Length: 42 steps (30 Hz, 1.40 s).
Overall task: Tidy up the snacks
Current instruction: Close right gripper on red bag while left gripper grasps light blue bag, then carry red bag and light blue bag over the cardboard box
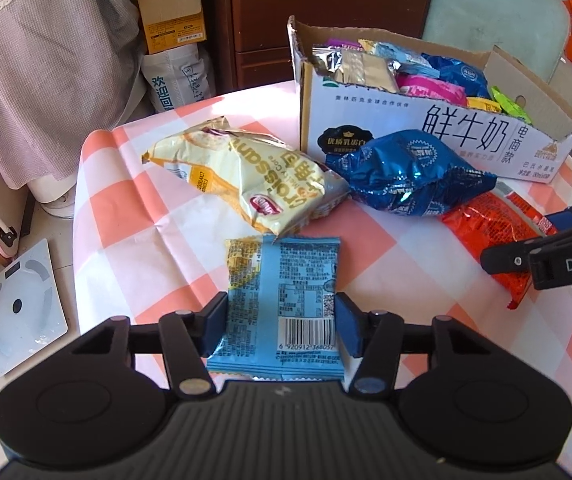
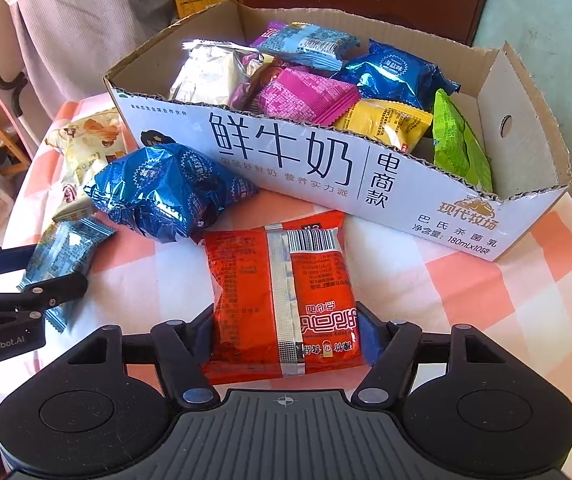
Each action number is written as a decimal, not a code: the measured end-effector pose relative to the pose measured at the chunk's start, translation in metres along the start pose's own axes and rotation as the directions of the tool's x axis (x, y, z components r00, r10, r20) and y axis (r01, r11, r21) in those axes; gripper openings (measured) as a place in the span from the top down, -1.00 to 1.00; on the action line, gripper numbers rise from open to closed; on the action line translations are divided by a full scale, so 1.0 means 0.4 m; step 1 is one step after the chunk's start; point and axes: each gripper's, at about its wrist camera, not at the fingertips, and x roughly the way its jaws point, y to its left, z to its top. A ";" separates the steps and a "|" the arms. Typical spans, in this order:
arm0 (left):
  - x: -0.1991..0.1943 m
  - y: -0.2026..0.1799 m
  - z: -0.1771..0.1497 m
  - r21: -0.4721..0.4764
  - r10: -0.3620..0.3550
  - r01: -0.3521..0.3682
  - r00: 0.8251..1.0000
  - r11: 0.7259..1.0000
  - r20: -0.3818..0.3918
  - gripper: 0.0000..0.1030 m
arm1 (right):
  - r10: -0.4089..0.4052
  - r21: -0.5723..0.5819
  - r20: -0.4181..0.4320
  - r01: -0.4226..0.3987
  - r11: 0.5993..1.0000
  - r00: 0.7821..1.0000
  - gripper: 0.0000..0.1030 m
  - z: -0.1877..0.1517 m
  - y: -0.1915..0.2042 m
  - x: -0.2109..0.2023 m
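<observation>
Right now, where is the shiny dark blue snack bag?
The dark blue bag lies on the checked tablecloth against the cardboard box front, between the croissant pack and red packet.

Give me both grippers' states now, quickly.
Left gripper: closed on the light blue packet.
Right gripper: closed on the red packet.

"鲜牛奶" on carton [image 2: 466, 216], "Croissant" on packet [image 1: 246, 176]

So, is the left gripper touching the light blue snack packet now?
Touching. In the left wrist view, both pads of the left gripper press the sides of the light blue snack packet, with no gap visible on either side.
</observation>
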 end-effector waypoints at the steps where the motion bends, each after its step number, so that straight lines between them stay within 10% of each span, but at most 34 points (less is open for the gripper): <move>1: -0.002 -0.003 -0.001 0.003 0.003 -0.003 1.000 1.000 -0.003 -0.06 | 0.005 -0.003 0.001 -0.005 1.000 1.000 -0.24 -0.002 0.000 -0.002; 42: -0.152 -0.064 0.051 -0.074 0.066 -0.057 0.989 0.996 0.135 -0.06 | 0.056 0.003 0.208 -0.058 0.998 0.977 -0.21 -0.049 0.040 -0.199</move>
